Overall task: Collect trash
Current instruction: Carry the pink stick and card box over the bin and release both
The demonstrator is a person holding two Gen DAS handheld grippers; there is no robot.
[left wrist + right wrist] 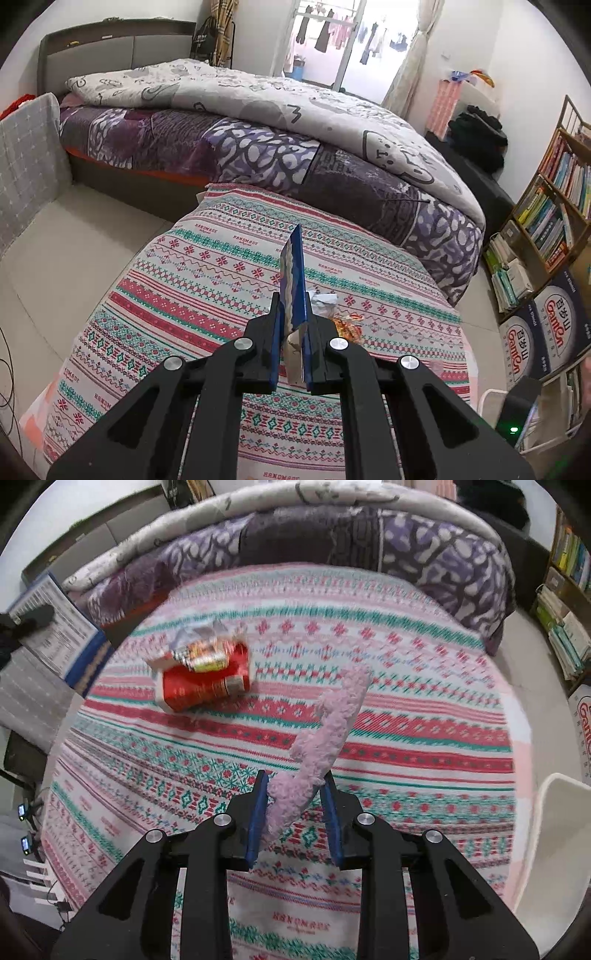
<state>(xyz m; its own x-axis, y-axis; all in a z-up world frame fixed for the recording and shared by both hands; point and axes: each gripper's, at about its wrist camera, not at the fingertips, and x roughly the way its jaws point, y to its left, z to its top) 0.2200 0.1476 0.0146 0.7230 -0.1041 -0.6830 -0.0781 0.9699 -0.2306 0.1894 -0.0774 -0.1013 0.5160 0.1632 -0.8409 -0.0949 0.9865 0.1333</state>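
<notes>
gripping a flat blue card (pixel 293 273) edge-on pointing forward, left jaws, right jaws clamping fuzzy pink cloth (pixel 325 738) extending forward

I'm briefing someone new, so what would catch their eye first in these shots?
The patterned cloth fills both views. On it lies a red wrapper pile, left of centre. The right gripper holds a fluffy pink cloth above it, and the left gripper pinches a blue card edge-on.

The tablecloth (pixel 424 709) has red, teal and pink folk stripes. The cloth (pixel 325 734) is lilac. The cup (pixel 207 686) is red. The card (pixel 293 280) is blue.
</notes>
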